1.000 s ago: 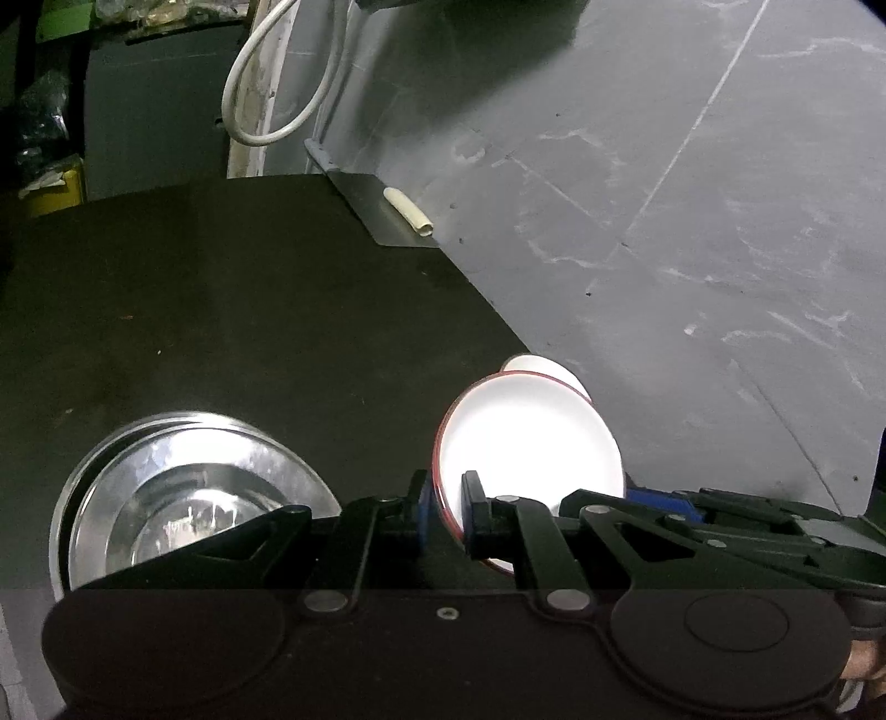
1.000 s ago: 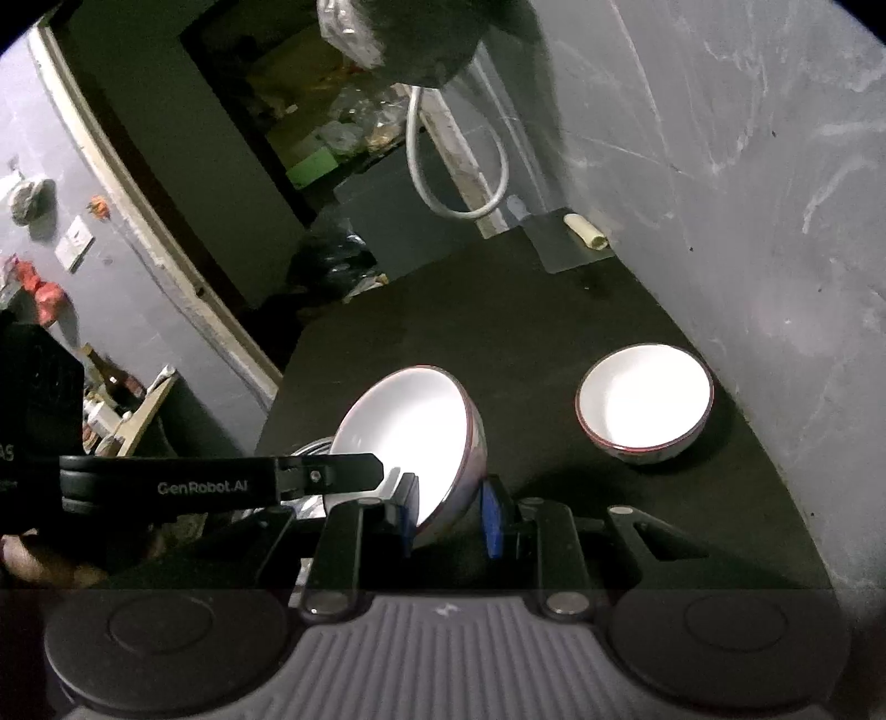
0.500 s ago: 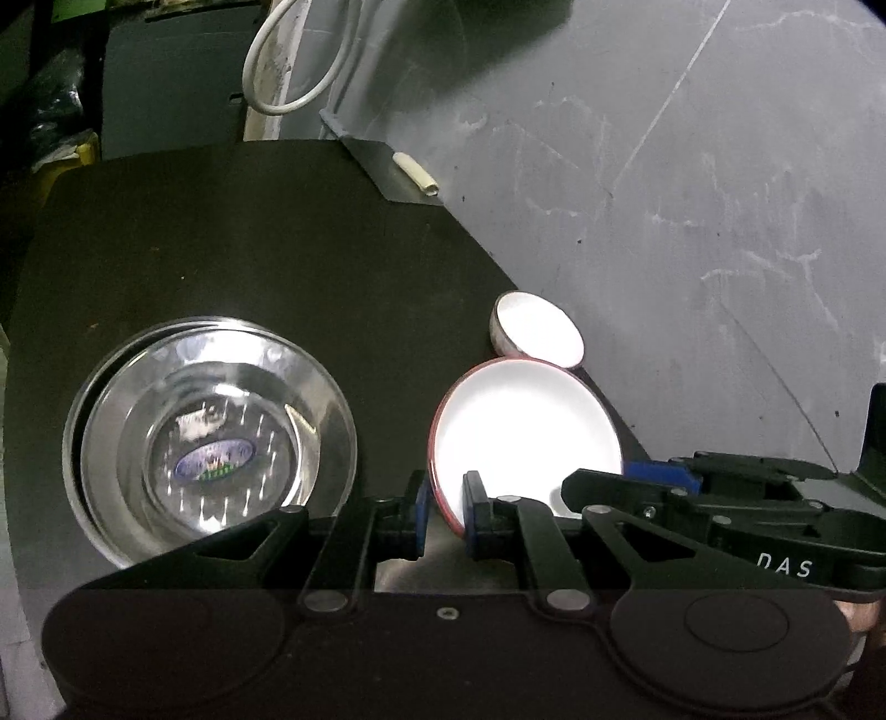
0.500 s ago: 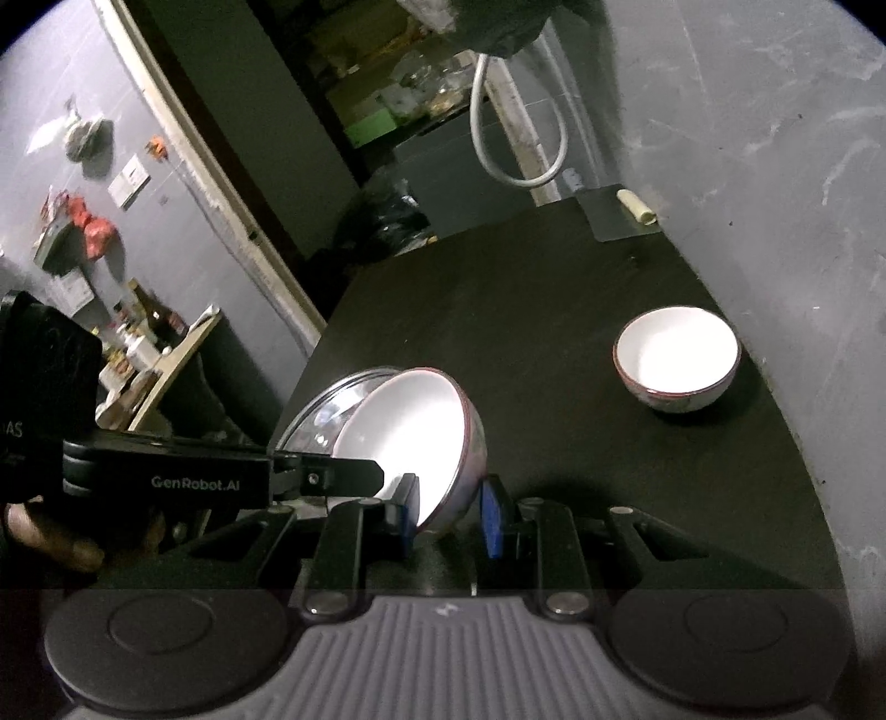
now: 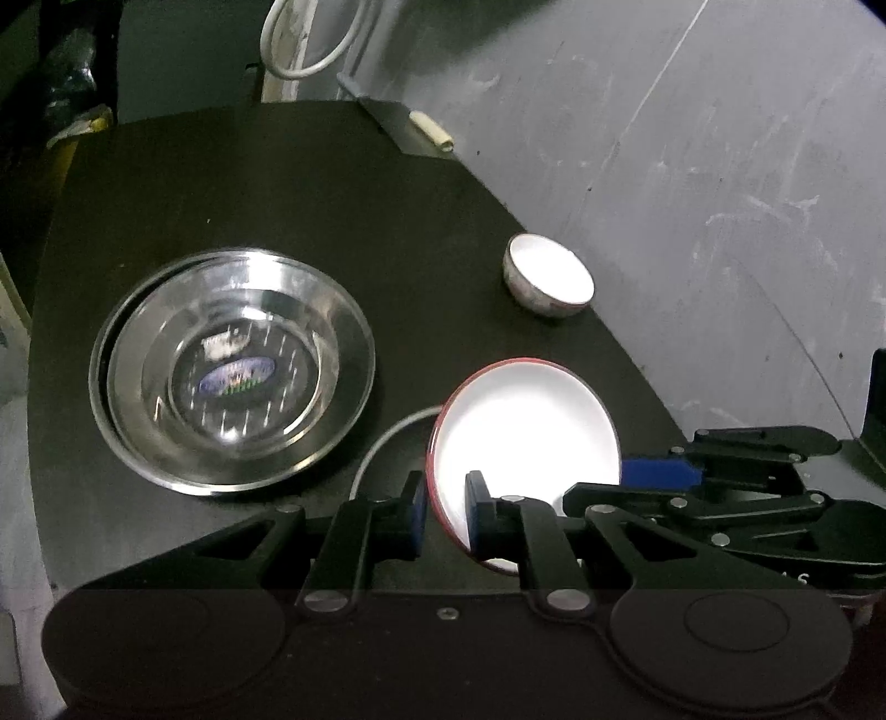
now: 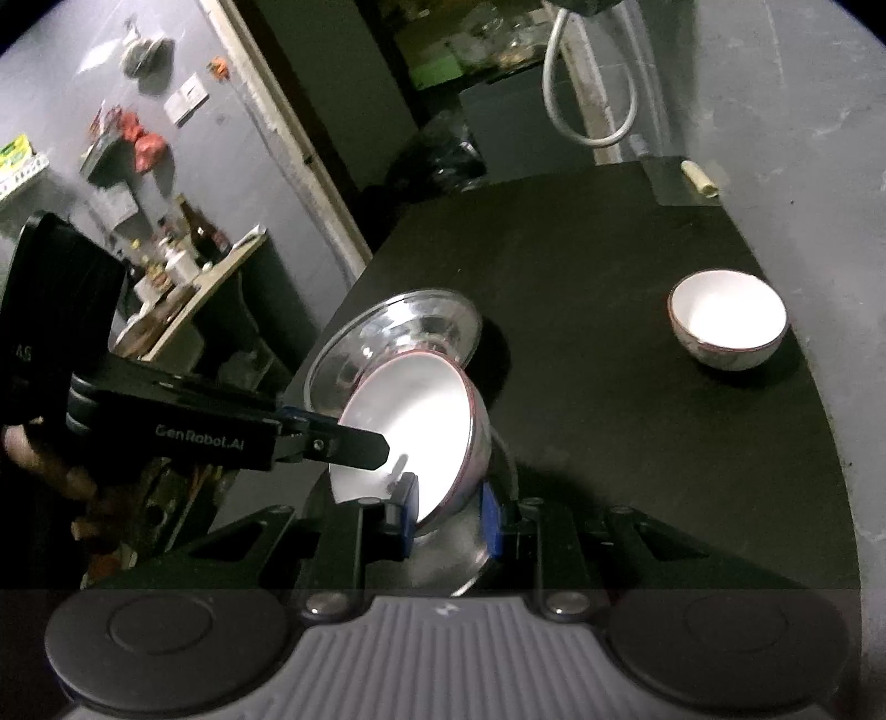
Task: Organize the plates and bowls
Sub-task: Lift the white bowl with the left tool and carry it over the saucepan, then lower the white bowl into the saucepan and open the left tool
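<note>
The left tongs [image 5: 446, 512] are clenched on the near rim of a white, red-edged bowl [image 5: 526, 426]. Their jaws have just eased open a touch, the rim between the blue pads. The right tongs [image 6: 451, 518] grasp the same bowl across its wall, one pad inside and one outside. The bowl hangs tilted between the two tools, its mouth turned toward the left tongs.

In the right wrist view, "GenRobot.AI" reads in pale letters along the left tongs' arm. Behind that, "AS" shows on a black block that is cut off by the frame edge. A hand [image 6: 50, 471] grips that tool, dim and partly hidden. In the left wrist view, only "A S" can be read on the right tongs' arm; the rest is in shadow.

Just under the bowl lies a steel dish [image 5: 387, 437], mostly hidden, only an arc of its rim showing. Left of the left tongs and a little ahead sit two nested steel bowls [image 5: 138, 437] on the black table [image 5: 277, 183]. A blue sticker [image 5: 238, 382] lies in the bottom of the inner one, its print too blurred to read.

Ahead and right of both tongs, near the grey wall, stands a small bowl [image 5: 548, 274], upright and well apart from the rest.

At the table's far corner lies a pale roll [image 5: 432, 130], and a white hose [image 5: 310, 50] loops beyond it, cut off at the top.
</note>
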